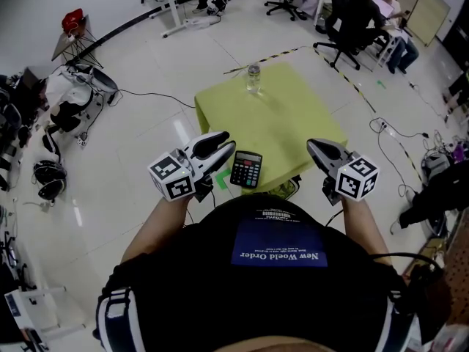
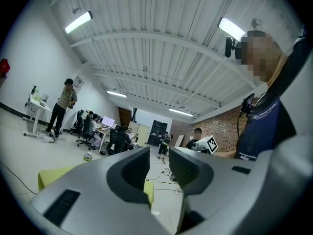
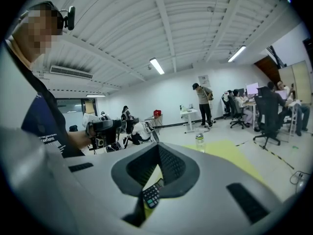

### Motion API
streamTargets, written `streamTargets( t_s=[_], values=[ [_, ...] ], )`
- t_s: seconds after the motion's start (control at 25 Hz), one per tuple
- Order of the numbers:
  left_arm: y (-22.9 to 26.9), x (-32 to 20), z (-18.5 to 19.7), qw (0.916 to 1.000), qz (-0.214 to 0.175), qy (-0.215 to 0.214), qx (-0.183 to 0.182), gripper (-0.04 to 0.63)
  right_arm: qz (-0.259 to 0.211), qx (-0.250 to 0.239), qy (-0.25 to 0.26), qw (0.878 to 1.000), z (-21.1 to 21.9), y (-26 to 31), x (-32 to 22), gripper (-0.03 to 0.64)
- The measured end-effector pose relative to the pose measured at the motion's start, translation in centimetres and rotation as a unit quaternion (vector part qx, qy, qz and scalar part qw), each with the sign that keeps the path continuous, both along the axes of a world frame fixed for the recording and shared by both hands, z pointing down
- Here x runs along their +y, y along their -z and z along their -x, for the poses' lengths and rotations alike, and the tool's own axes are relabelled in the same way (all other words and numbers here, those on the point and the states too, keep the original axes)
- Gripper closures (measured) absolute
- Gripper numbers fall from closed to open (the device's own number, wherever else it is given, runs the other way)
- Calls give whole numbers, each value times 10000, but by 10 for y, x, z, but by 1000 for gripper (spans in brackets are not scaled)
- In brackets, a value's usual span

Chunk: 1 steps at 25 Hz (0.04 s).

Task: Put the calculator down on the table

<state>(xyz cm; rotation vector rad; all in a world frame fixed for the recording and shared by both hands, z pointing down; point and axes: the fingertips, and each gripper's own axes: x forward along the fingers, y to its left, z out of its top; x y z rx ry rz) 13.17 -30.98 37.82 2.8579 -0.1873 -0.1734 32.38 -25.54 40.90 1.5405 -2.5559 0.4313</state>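
A black calculator (image 1: 246, 169) lies flat on the yellow-green table (image 1: 286, 116), close to its front edge. In the right gripper view I see the calculator (image 3: 151, 194) through the slot under my jaws. My left gripper (image 1: 229, 141) hovers just left of it, shut, with nothing between its jaws, and I cannot tell whether it touches. My right gripper (image 1: 313, 145) hangs over the table's front right corner, well clear of the calculator. It looks shut and holds nothing. In its own view, the left gripper (image 2: 159, 153) points level across the room.
A clear water bottle (image 1: 253, 78) stands at the table's far edge. Black office chairs (image 1: 344, 20) and seated people are at the back right. Bags and gear (image 1: 66, 101) lie on the floor at left. Cables (image 1: 399, 152) run along the right.
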Motion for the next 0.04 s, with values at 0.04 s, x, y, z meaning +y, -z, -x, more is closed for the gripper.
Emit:
streamTargets(
  t_s=[0.04],
  values=[
    [0,0,0,10000,0,1,-3,465,2,-6,6,10000,0,-1,1,630]
  ],
)
